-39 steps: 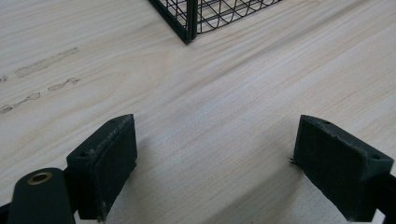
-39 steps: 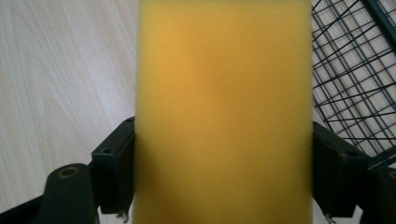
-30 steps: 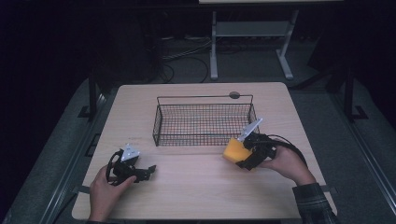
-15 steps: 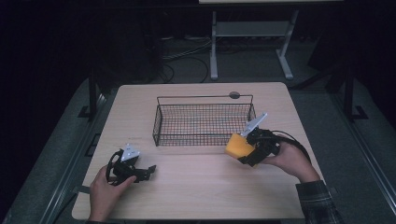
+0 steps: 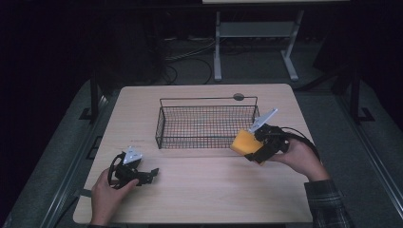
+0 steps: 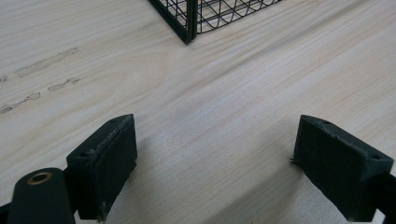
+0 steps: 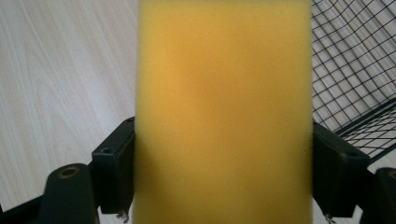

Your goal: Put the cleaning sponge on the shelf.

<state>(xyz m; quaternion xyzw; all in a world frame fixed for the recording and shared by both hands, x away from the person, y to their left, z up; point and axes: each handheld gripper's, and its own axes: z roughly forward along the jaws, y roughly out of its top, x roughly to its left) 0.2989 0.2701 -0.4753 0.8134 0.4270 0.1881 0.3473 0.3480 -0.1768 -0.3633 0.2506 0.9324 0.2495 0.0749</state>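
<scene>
A: Looking from the high view: right gripper (image 5: 255, 151) clamps a yellow rectangular foam sponge (image 5: 245, 142), held above the pale wooden table (image 5: 209, 190), just beside the near right corner of the black wire mesh basket (image 5: 207, 125). Sponge's far end is hidden by the jaws.

B: Left gripper (image 5: 147, 173)?

A: Low near the table's front left, well apart from the basket. Too small there to judge its gap.

B: Left gripper view?

A: Jaws wide, bare table between; basket corner (image 6: 187, 23) cut off at top.

B: Right gripper view?

A: Sponge (image 7: 224, 112) pressed between both pads, blurred, top and bottom cropped. Basket mesh (image 7: 355, 70) behind, right.
</scene>
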